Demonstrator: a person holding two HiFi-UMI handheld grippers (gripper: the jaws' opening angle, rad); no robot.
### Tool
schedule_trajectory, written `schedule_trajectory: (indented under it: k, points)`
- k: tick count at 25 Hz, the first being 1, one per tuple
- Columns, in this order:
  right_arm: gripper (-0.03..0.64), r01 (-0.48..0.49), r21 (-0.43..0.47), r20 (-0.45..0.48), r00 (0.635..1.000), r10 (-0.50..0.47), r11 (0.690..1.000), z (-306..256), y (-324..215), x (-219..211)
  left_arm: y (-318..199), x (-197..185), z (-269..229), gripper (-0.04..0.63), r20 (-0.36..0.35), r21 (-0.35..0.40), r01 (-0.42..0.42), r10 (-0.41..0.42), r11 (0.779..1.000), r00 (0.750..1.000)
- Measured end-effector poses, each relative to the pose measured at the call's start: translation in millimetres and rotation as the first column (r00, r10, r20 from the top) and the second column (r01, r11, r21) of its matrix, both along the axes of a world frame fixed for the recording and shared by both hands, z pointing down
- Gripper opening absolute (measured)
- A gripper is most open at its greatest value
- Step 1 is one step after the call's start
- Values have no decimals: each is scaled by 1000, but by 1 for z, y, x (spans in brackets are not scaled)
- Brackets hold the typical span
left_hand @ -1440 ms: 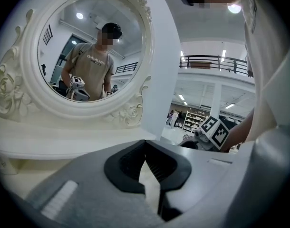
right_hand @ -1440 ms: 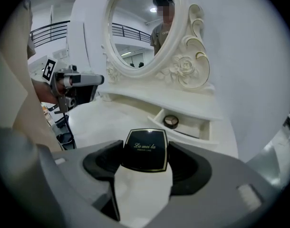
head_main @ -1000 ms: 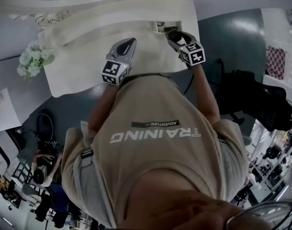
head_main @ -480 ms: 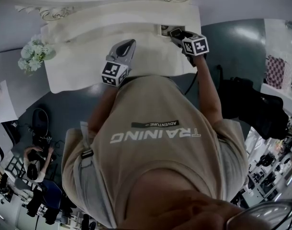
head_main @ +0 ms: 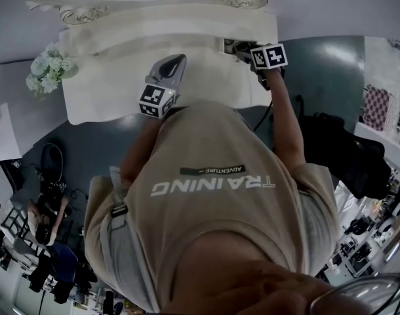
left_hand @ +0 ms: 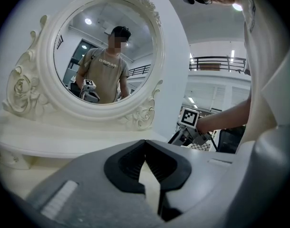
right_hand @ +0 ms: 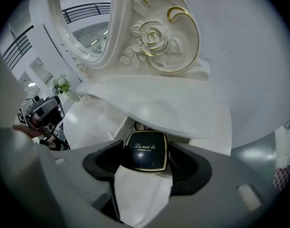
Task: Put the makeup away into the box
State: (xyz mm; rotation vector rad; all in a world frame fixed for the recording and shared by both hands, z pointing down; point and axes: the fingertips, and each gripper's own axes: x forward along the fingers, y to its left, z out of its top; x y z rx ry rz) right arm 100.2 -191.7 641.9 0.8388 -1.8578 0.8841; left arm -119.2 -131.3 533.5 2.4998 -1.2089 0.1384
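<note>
My right gripper (right_hand: 146, 146) is shut on a black square powder compact (right_hand: 146, 155) with a gold rim and gold lettering. It holds the compact just under the white vanity shelf (right_hand: 154, 103), at the mouth of a white box (right_hand: 119, 128) with something dark inside. In the head view the right gripper (head_main: 244, 48) is at the table's back right corner, beside the box (head_main: 227, 44). My left gripper (head_main: 176, 60) hovers over the middle of the white table (head_main: 101, 94). Its pads (left_hand: 130, 163) meet at the tips with nothing between them.
An oval mirror (left_hand: 102, 51) in an ornate white frame stands at the back of the table. White flowers (head_main: 46, 67) sit at the table's left end. The shelf overhangs the box closely. Dark floor lies to the right of the table.
My right gripper has moved with the compact toward the back right corner, up to the box under the shelf. The left gripper has stayed put.
</note>
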Motion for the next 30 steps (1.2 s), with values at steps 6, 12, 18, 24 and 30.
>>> schedule_trajectory:
  k: [6,12,18,24,30]
  points:
    - [299,-23,-37,-16,1000,23,999,7,-10,-6,-3,0,4,8,-4,-9,7,-7,1000,1000]
    - [299,-160,-44,-4,987,160,986,14,-17,-1,-5,-1,3,6,-5,-8,8,-8,1000,1000]
    - [298,-223,-71,19,974,225,972,29,-15,-5,-4,-6,0,7,7,-1,22,-22,1000,1000]
    - [298,-197,-50,1,980,197,979,31,-13,-8,9,-6,-5,6,15,2,30,-30,1000,999]
    - [298,-175,23,42,984,174,984,20,-9,-11,28,6,-11,6,38,10,2,-2,1000,999]
